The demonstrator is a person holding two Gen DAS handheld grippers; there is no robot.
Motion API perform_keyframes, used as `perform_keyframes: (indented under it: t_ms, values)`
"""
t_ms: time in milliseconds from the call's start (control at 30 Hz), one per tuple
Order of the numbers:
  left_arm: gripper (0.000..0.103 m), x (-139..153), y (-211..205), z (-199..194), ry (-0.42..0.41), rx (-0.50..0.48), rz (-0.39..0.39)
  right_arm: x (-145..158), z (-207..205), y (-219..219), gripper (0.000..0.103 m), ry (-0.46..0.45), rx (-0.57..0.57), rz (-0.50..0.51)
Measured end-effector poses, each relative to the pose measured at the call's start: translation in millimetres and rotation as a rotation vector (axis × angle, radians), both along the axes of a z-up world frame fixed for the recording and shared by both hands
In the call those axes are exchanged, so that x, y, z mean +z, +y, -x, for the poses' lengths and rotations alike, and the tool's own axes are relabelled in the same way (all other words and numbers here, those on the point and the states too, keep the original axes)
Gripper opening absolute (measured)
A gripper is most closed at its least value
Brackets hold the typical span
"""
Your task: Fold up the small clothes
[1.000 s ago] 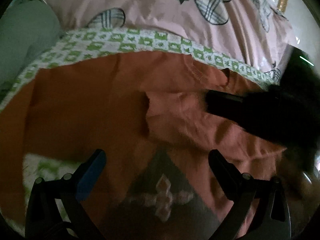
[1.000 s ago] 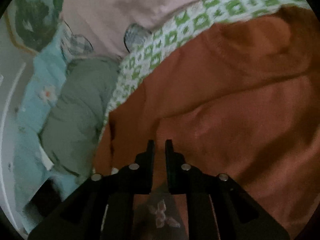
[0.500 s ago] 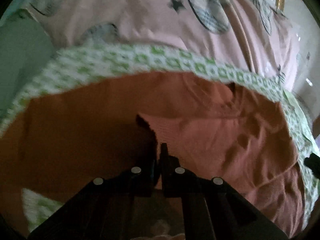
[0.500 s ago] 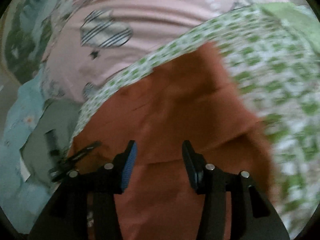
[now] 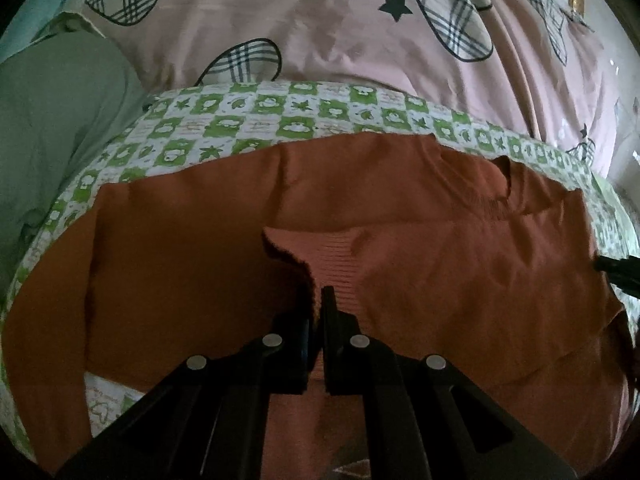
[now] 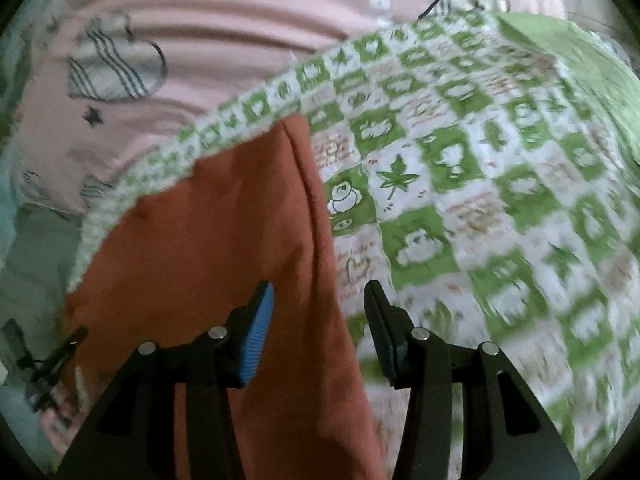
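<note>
Orange sweater (image 5: 440, 248) lies spread on a green-and-white checked cloth (image 5: 304, 114), which sits over a pink sheet (image 5: 328, 24) with plaid hearts and stars. Left gripper (image 5: 318, 300) fingers pinched together on the sweater's ribbed cuff (image 5: 336, 248), sleeve folded in across the body. Right gripper (image 6: 318, 312), fingers spread apart, holding nothing, hangs over the sweater's right edge where it meets the checked cloth. Grey-green garment (image 5: 52, 112) heaped at left, beside the cloth.
</note>
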State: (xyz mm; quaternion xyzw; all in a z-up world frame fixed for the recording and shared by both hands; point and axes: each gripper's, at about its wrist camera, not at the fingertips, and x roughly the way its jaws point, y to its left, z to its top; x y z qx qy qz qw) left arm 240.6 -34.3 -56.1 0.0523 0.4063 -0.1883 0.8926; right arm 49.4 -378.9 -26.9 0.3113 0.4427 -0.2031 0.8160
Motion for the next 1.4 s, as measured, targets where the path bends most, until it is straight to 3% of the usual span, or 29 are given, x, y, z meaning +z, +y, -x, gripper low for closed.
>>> perform_keyframes:
  t_ms: [33, 100, 267, 333, 400, 467, 533, 600, 667, 733, 833, 867, 933, 967, 1000, 1033, 1133, 1200, 1333, 1367, 1400]
  values:
    - [0.003, -1.0, -1.2, -0.1, 0.001, -0.003, -0.003, -6.3, -6.3, -1.6, 0.048, 0.01, 0.02, -0.02]
    - [0.003, -0.7, -3.9, 0.8, 0.002, -0.015, -0.005, -4.7, -9.5, -2.0, 0.011, 0.008, 0.056, -0.014]
    - [0.003, -2.8, -15.8, 3.8, 0.005, -0.054, 0.005, 2.8, 3.2, -14.6, 0.01, -0.006, 0.007, 0.015]
    - [0.004, -11.1, -19.8, 2.9, 0.012, -0.048, -0.021, -1.2, 3.1, -11.0, 0.012, 0.024, 0.003, 0.035]
    - [0.004, -16.7, -17.5, 2.6, 0.026, -0.042, -0.028, 11.3, 7.9, -2.1, 0.02, 0.034, -0.034, 0.119]
    - [0.005, -17.8, -14.5, 3.0, 0.031, -0.042, -0.017, 30.4, 15.3, 11.2, 0.02, -0.021, -0.055, 0.163]
    - [0.006, -18.0, -13.0, 3.3, 0.038, -0.036, -0.014, 40.8, 14.8, 29.9, 0.02, -0.074, 0.017, 0.137]
    - [0.007, -17.2, -11.2, 5.7, 0.039, -0.028, -0.018, 30.9, 7.0, 44.1, 0.02, -0.049, 0.088, 0.076]
    - [0.009, -13.0, -2.8, 13.3, 0.028, -0.019, -0.026, 9.1, 6.3, 41.5, 0.02, 0.037, 0.058, 0.059]
    - [0.009, -6.9, 13.2, 23.7, 0.019, -0.007, -0.028, 1.0, 19.3, 31.1, 0.016, -0.004, 0.005, 0.024]
    - [0.01, 5.7, 49.9, 40.9, -0.014, 0.039, -0.038, 15.6, 29.5, 37.8, 0.02, -0.04, -0.008, 0.02]
    - [0.013, 9.2, 64.1, 46.1, -0.019, 0.058, -0.037, 20.9, 31.8, 44.9, 0.021, -0.07, 0.014, 0.011]
    - [0.03, 14.0, 97.1, 57.5, -0.028, 0.11, -0.052, 29.8, 36.6, 60.2, 0.026, -0.121, 0.062, -0.016]
    - [0.033, 15.0, 109.6, 62.3, -0.031, 0.129, -0.067, 35.8, 40.3, 72.5, 0.036, -0.141, 0.09, -0.024]
    - [0.043, 14.5, 123.3, 67.6, -0.028, 0.149, -0.088, 39.7, 42.6, 80.3, 0.05, -0.153, 0.108, -0.031]
    - [0.053, 13.4, 136.0, 73.1, -0.022, 0.161, -0.106, 42.9, 45.7, 89.2, 0.055, -0.165, 0.126, -0.042]
    - [0.069, 5.5, 156.2, 84.5, 0.003, 0.153, -0.176, 43.9, 52.7, 119.6, 0.058, -0.192, 0.17, -0.095]
    - [0.074, -2.1, 159.3, 90.0, 0.012, 0.14, -0.247, 40.5, 52.7, 132.3, 0.058, -0.202, 0.19, -0.132]
    - [0.074, -19.8, 150.6, 85.4, 0.04, 0.115, -0.359, 35.7, 50.1, 154.7, 0.058, -0.198, 0.221, -0.167]
    - [0.072, -25.6, 150.6, 82.4, 0.057, 0.12, -0.379, 35.0, 49.1, 157.8, 0.058, -0.195, 0.227, -0.17]
    - [0.061, -27.9, 152.3, 79.9, 0.068, 0.122, -0.36, 35.3, 50.5, 160.5, 0.058, -0.194, 0.231, -0.172]
